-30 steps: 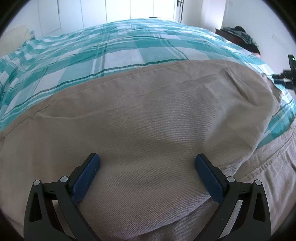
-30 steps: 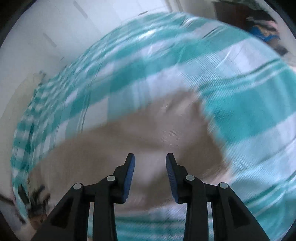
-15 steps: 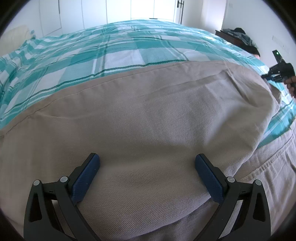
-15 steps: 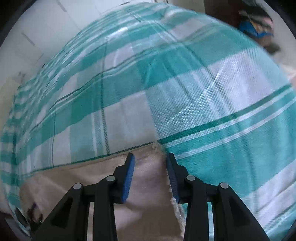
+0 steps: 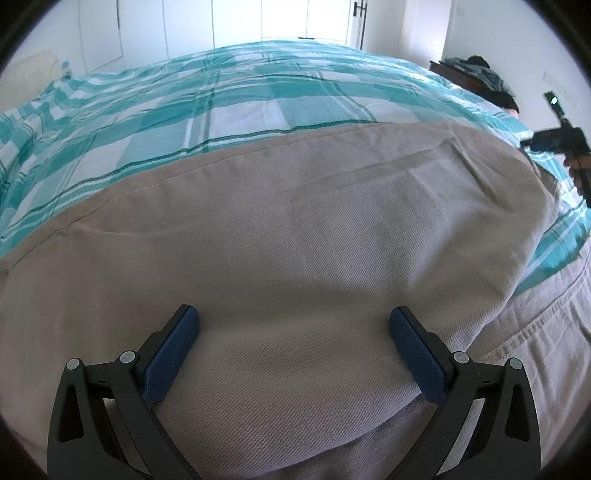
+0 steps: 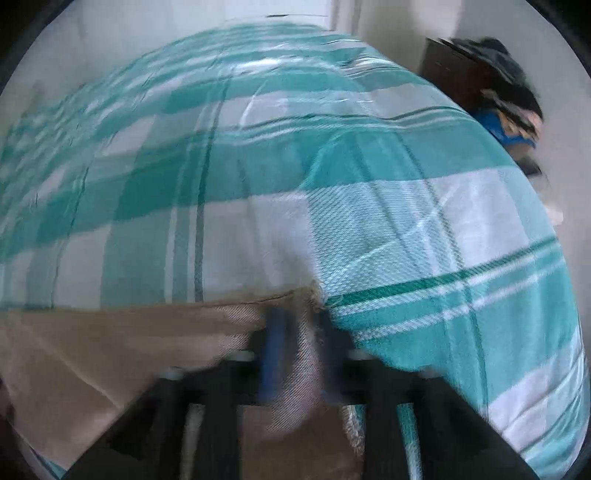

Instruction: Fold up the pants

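The left gripper sits low over the beige pants, its blue-padded fingers spread wide with nothing between them, the tips just above or perhaps touching the cloth; which of the two cannot be told. The pants lie flat across the near part of the bed and fill most of the left wrist view, with a stitched seam along their far edge and a second beige layer with a hem showing at the lower right. In the right wrist view, which is blurred, the right gripper has its jaws drawn close together over the corner of the pants, and a strip of the beige cloth shows between the pads; whether they actually pinch it cannot be told from the smeared picture. From the left side, the right gripper appears small at the far right end of the pants, held in a hand that is only partly visible, with a green light on its top. Nothing lies on the pants. Under them spreads a teal and white checked bedspread, lightly rumpled toward the far left. Beyond the bed stand white wardrobe doors and a bright doorway, and at the far right a dark piece of furniture carries a heap of dark clothes.
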Motion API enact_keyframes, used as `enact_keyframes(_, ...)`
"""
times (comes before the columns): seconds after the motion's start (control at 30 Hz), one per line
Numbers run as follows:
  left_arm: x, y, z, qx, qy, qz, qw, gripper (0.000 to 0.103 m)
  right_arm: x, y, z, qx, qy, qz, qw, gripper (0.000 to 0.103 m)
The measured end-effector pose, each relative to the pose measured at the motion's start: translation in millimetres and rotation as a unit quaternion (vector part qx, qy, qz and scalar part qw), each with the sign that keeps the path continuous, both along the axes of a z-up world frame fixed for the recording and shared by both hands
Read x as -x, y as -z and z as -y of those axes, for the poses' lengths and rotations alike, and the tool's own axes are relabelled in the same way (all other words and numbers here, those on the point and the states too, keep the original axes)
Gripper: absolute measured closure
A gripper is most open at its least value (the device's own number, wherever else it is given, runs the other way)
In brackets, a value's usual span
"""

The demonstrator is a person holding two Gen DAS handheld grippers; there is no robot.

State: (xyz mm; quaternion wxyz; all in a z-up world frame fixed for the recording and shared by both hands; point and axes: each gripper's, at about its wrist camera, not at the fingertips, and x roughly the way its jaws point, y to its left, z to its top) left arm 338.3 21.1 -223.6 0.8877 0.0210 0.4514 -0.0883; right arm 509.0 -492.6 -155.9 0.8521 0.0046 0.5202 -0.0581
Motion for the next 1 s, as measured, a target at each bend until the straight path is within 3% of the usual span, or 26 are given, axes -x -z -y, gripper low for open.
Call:
enact_keyframes(0.07,0,0,0,0.001,0.000,0.001,1.0000,0.001,11,-22,-5,0.001,-0.008,0.047,0.999,0.054)
enact_keyframes(0.13,0,0,0,0.000,0.000,0.001,1.0000,0.001,18,-38,-20,-0.049,-0.055,0.066,0.995,0.055)
enact_keyframes(0.2,0,0,-1,0.000,0.000,0.001,1.0000,0.001,23,-44,-45,-0.166,-0.128,0.069,0.975,0.055)
enact_keyframes(0.27,0,1,-1,0.000,0.000,0.000,1.0000,0.001,29,-34,-75,-0.215,-0.187,0.062,0.956,0.057)
enact_keyframes(0.37,0,1,-1,0.001,0.000,-0.001,1.0000,0.001,25,33,-108,-0.152,-0.202,-0.077,0.964,0.058)
enact_keyframes(0.4,0,1,-1,0.001,-0.001,-0.001,1.0000,0.001,29,29,-113,-0.131,-0.215,-0.056,0.966,0.058)
enact_keyframes(0.5,0,1,-2,0.005,-0.001,0.000,1.0000,0.001,47,-10,-111,-0.156,-0.217,0.006,0.964,0.058)
enact_keyframes(0.57,0,2,-2,0.006,-0.001,0.001,1.0000,0.001,63,-25,-119,-0.170,-0.241,0.027,0.955,0.058)
enact_keyframes(0.6,0,2,-2,0.006,-0.001,0.001,1.0000,0.001,71,-23,-127,-0.168,-0.259,0.023,0.951,0.058)
enact_keyframes(0.7,-1,1,-2,0.004,-0.001,0.000,1.0000,0.001,86,26,-149,-0.111,-0.292,-0.077,0.947,0.057)
enact_keyframes(0.77,-1,2,-2,0.005,-0.001,0.000,1.0000,0.001,95,24,-149,-0.099,-0.303,-0.055,0.946,0.057)
enact_keyframes(0.8,-2,2,-3,0.006,-0.001,0.000,1.0000,0.001,91,18,-142,-0.122,-0.290,-0.062,0.947,0.058)
enact_keyframes(0.87,-2,2,-3,0.008,0.000,0.000,1.0000,0.001,90,0,-117,-0.153,-0.254,-0.038,0.954,0.056)
enact_keyframes(0.93,-2,2,-4,0.010,0.000,0.000,1.0000,0.001,93,-16,-90,-0.124,-0.222,-0.003,0.967,0.043)
enact_keyframes(1.0,-1,2,-4,0.009,-0.001,0.001,1.0000,0.001,86,-29,-52,-0.073,-0.171,0.018,0.982,0.039)
